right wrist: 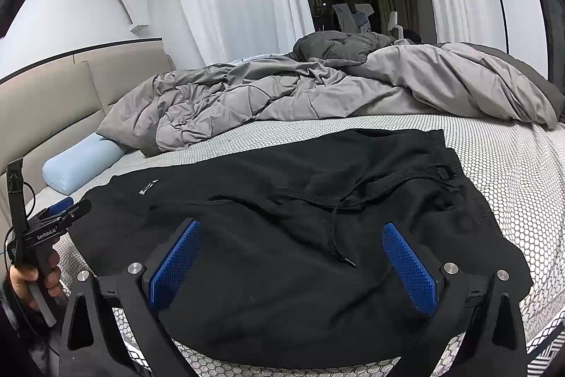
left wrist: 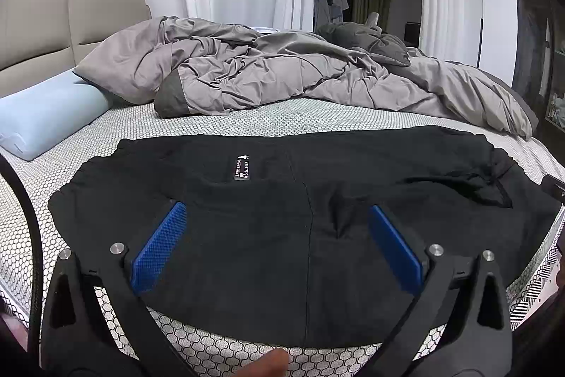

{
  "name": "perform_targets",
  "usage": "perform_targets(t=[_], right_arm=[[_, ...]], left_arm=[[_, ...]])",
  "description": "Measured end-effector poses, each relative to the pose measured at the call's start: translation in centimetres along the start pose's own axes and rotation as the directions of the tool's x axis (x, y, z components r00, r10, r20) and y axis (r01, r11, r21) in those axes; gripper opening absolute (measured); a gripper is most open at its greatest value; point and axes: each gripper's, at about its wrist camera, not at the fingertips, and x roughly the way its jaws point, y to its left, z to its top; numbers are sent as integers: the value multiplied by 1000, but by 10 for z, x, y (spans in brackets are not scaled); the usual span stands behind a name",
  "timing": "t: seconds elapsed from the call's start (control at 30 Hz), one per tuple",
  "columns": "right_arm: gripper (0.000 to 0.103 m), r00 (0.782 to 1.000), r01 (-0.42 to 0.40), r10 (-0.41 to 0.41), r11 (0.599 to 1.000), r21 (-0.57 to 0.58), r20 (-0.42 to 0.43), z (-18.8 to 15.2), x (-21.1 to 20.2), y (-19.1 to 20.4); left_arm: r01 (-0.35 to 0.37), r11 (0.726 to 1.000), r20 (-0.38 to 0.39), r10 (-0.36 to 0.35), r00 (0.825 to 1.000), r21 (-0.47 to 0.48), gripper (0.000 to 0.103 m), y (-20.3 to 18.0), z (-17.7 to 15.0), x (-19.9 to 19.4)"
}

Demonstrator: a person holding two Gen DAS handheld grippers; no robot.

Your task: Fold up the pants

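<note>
- The left tongs [left wrist: 277,228] are spread wide and grasp nothing; their blue pads [left wrist: 159,249] hover over the near half of the black pants [left wrist: 317,200], apart from the cloth as far as the view shows.
- The right tongs [right wrist: 293,257] are likewise released and empty, above the pants' end with the drawstring [right wrist: 339,218].
- The pants lie flat on the bed [right wrist: 512,172], along its near edge, well apart from the rumpled grey duvet [left wrist: 265,73] beyond them and the pale blue pillow [left wrist: 42,119] off their far end.
- Long axis: it runs sideways along the bed's near edge. The waistband, with the drawstring, points away from the pillow; the end with the small white label [left wrist: 242,166] points toward it.
- Handling, as a judgement: soft, limp knit, light, not fragile, with no stiffness to hold a shape. It will sag and drag on the mattress cover, so both ends should be lifted together.
- Where to grip: pinch one edge near the waistband with the right tongs and the matching edge near the label end with the left, catching every layer; keep clear of the loose drawstring, which could snag.
</note>
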Motion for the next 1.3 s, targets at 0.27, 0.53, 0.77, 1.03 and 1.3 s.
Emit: perform_targets(t=[0.27, 0.53, 0.77, 1.03, 1.3], right_arm=[[103, 1000, 3, -3, 1000, 4, -2, 0, -1, -2], [103, 1000, 3, -3, 1000, 2, 0, 0, -1, -3], [103, 1000, 4, -4, 1000, 2, -2, 0, 0, -2], [103, 1000, 4, -4, 1000, 2, 0, 0, -1, -3], [103, 1000, 12, -12, 1000, 15, -7, 1, 4, -9]], left_arm=[[-1, 1000, 0, 1, 1000, 0, 102, 0, 1, -1], [-2, 1000, 3, 2, 1000, -1, 102, 1, 1, -1], [-2, 1000, 4, 2, 1000, 1, 102, 0, 0, -1], [-4, 1000, 5, 4, 1000, 2, 102, -1, 0, -1], [-26, 1000, 20, 26, 999, 5, 102, 9, 6, 0]])
